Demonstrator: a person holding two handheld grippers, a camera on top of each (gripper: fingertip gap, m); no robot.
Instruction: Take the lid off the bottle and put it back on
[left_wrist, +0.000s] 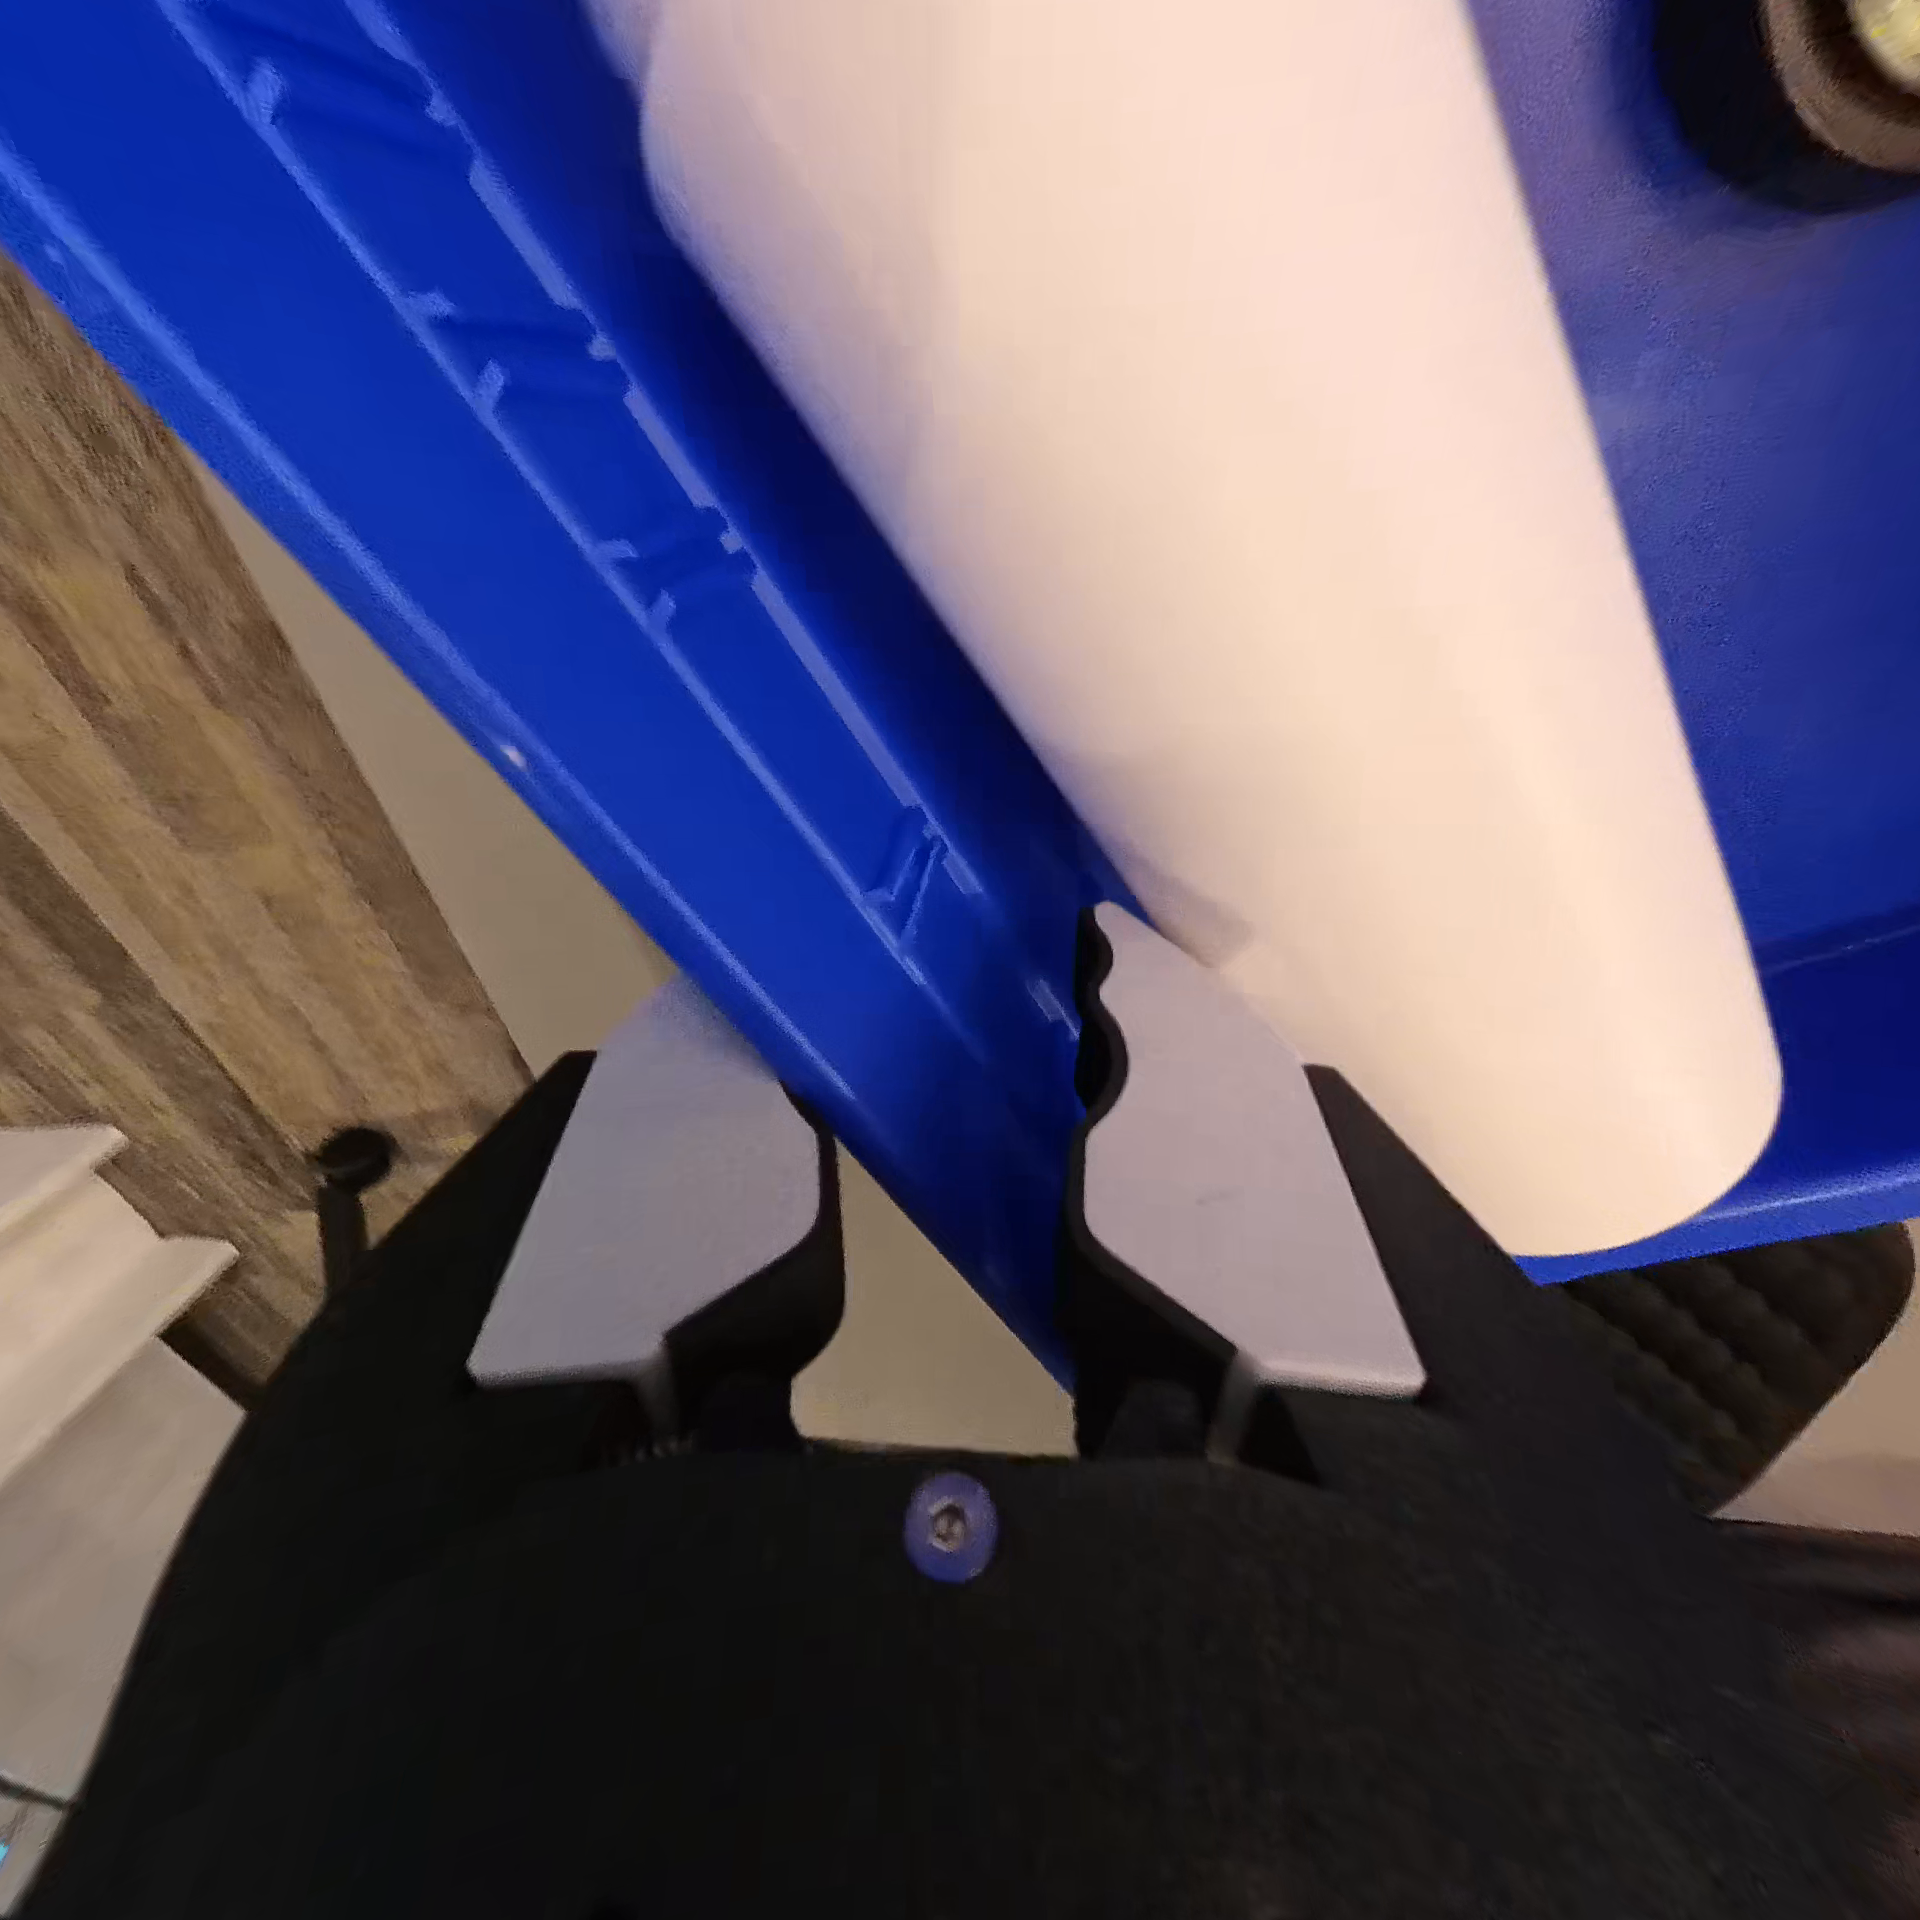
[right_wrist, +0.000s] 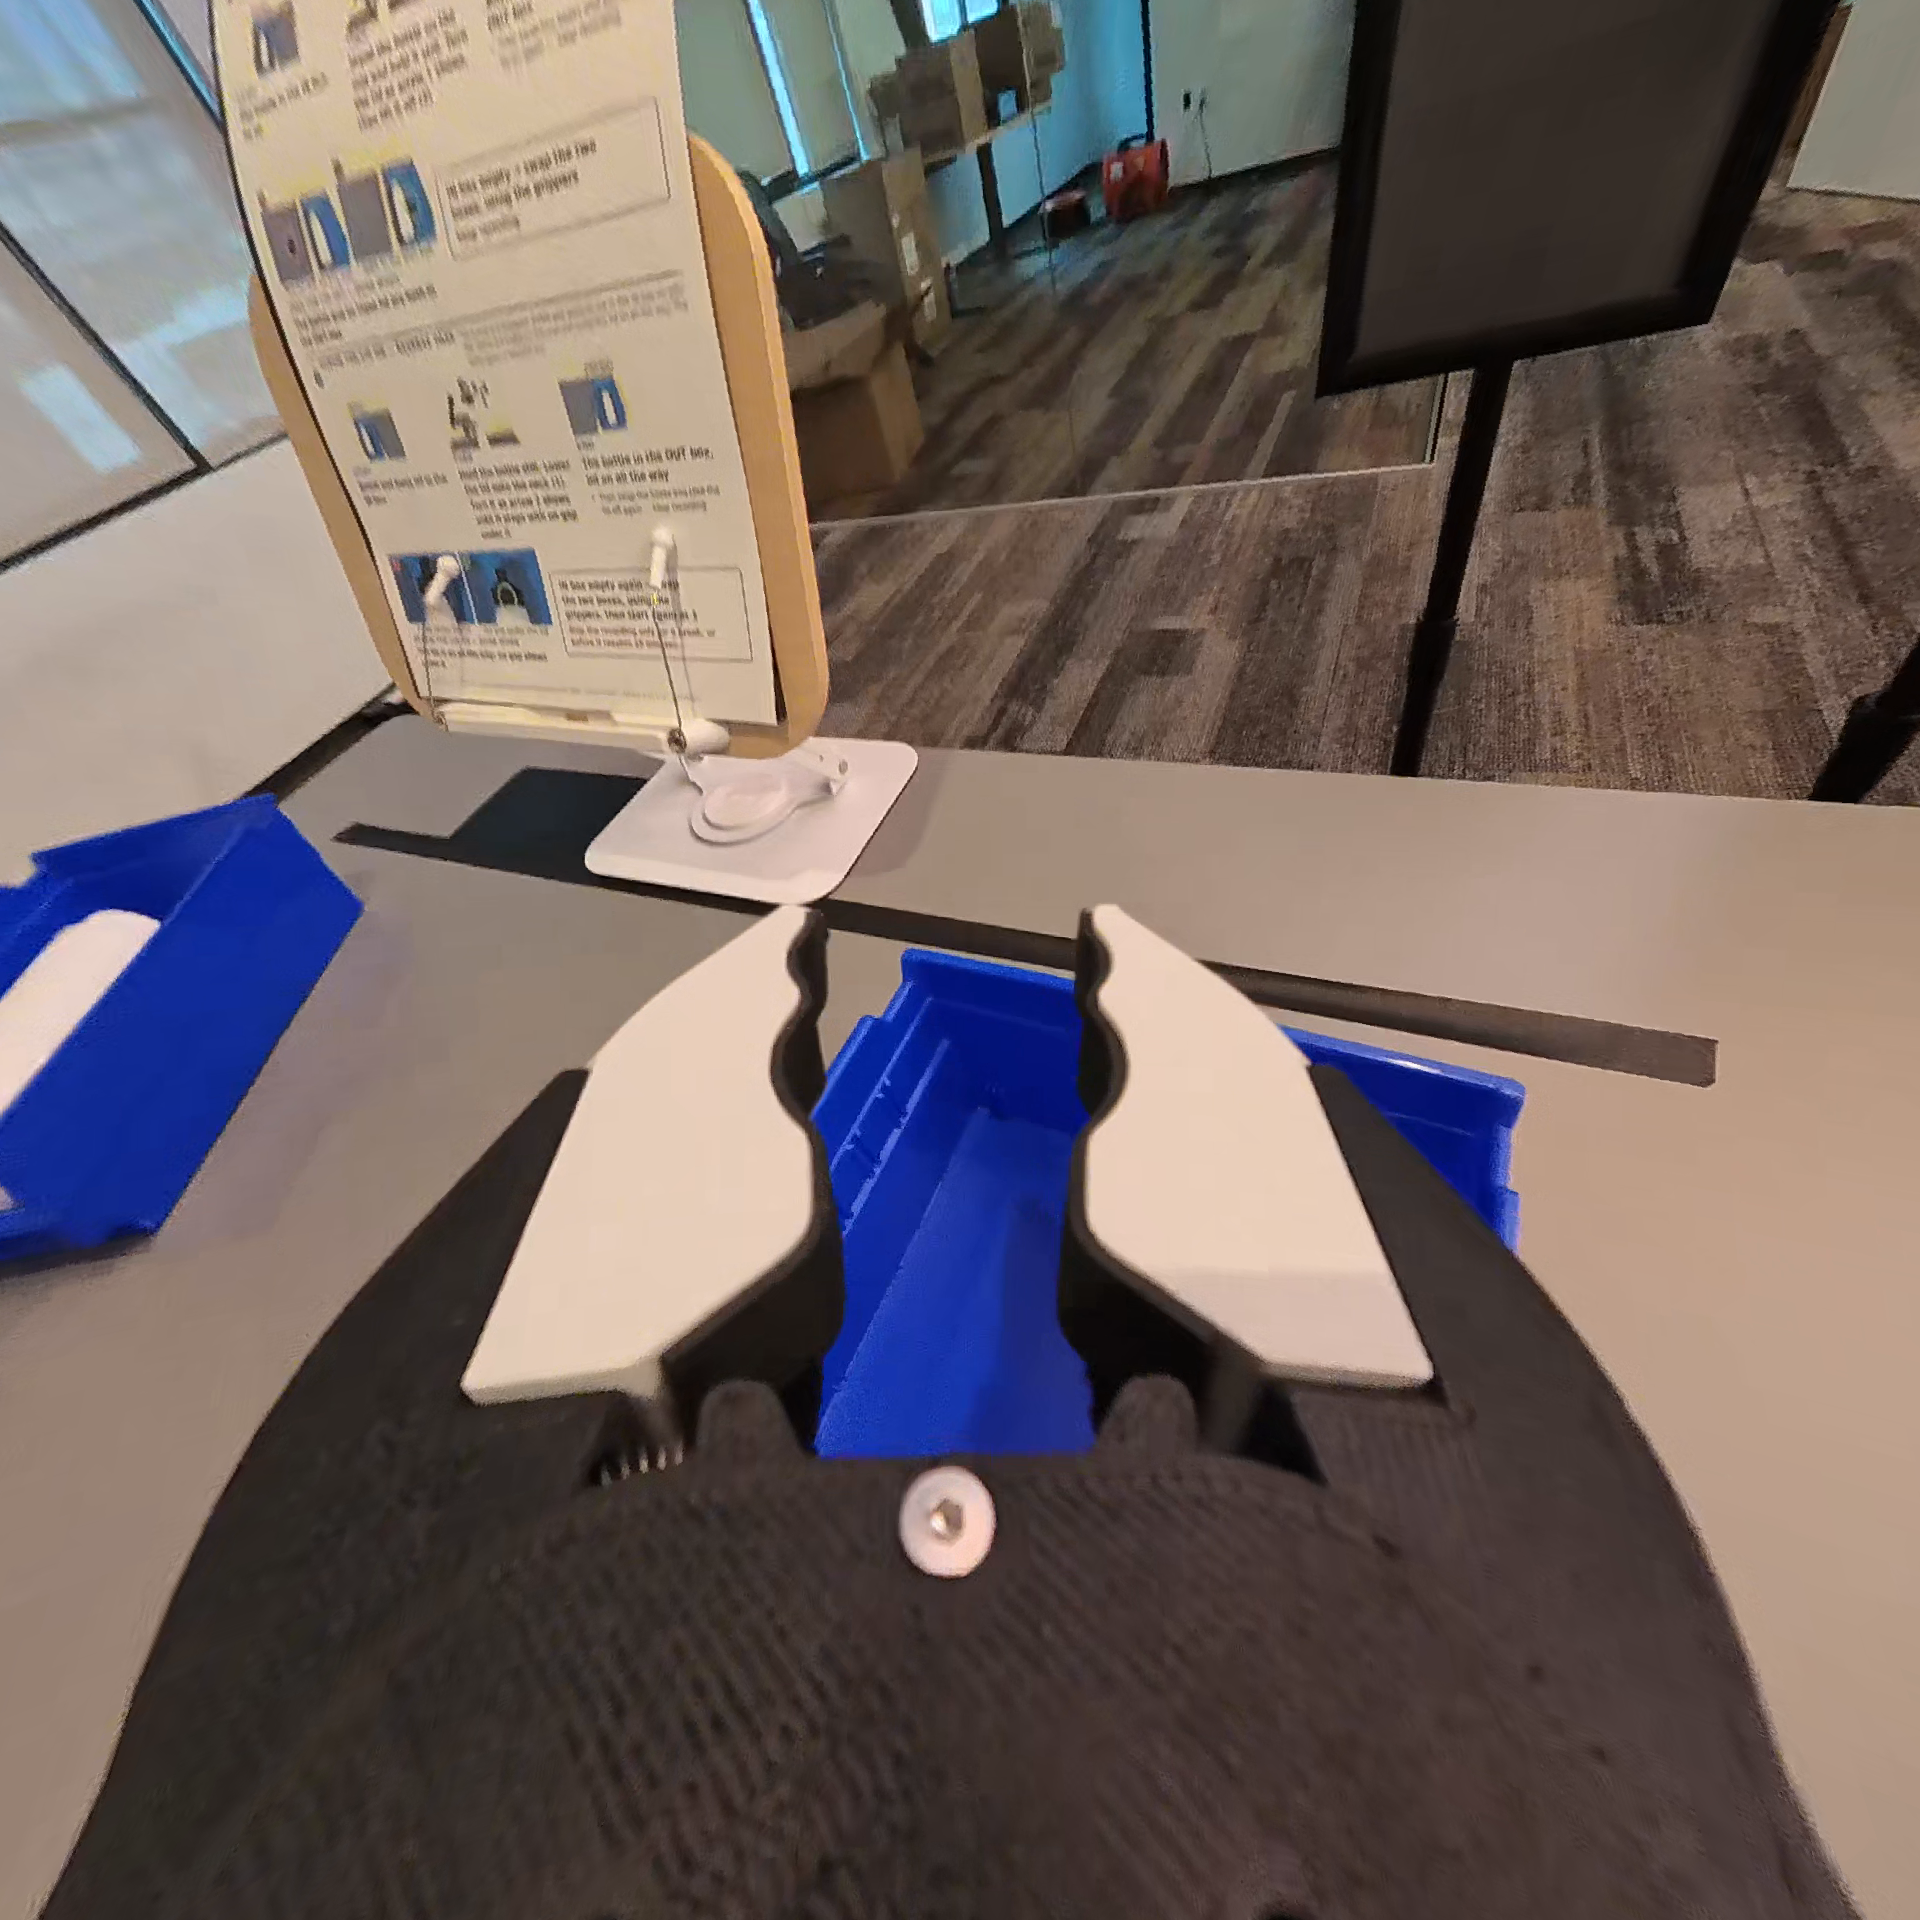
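Note:
In the left wrist view a white bottle (left_wrist: 1195, 571) lies in a blue bin (left_wrist: 520, 468), its rounded end nearest me; no lid shows. My left gripper (left_wrist: 894, 956) straddles the bin's side wall, one finger outside and one inside next to the bottle, and both fingers touch the wall. In the right wrist view that bin (right_wrist: 208, 987) with the bottle (right_wrist: 73, 987) stands at the table's left. My right gripper (right_wrist: 951, 925) is open and empty above a second blue bin (right_wrist: 1403, 1101), which looks empty where I see into it.
An instruction sheet on a stand (right_wrist: 520, 416) with a white base (right_wrist: 748, 821) stands at the table's far side. A black tape line (right_wrist: 1455, 1018) crosses the grey table. A black panel on a pole (right_wrist: 1538, 177) stands beyond. A dark round thing (left_wrist: 1818, 83) sits blurred at the top right.

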